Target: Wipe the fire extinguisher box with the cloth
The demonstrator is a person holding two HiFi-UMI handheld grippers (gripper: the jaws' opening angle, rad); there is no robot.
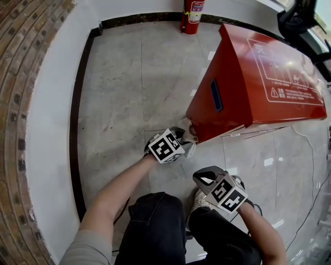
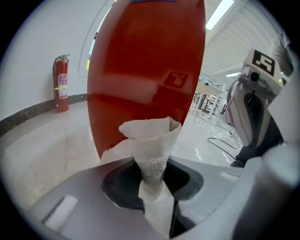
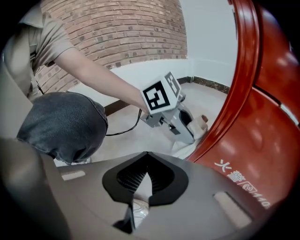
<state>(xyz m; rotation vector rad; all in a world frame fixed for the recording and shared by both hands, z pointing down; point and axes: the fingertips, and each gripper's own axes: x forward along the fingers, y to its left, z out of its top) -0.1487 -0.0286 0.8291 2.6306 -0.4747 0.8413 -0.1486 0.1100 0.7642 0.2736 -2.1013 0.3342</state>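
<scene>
The red fire extinguisher box [image 1: 258, 77] stands on the floor at the right of the head view. My left gripper [image 1: 185, 136] is shut on a white cloth [image 1: 190, 138], which lies against the box's lower near corner. In the left gripper view the cloth [image 2: 152, 140] stands bunched up from the closed jaws [image 2: 152, 180], right in front of the red panel [image 2: 145, 70]. My right gripper [image 1: 205, 179] hangs nearer my knees, apart from the box, shut with nothing in it [image 3: 143, 180]. From the right gripper view, the left gripper [image 3: 180, 122] and cloth [image 3: 202, 124] show at the box's edge [image 3: 234, 108].
A red fire extinguisher [image 1: 192, 15] stands by the far wall behind the box. A white curved wall with a dark skirting [image 1: 77, 114] and brickwork runs along the left. A thin cable [image 1: 310, 155] trails on the tiles to the right. My legs [image 1: 155, 227] are just below the grippers.
</scene>
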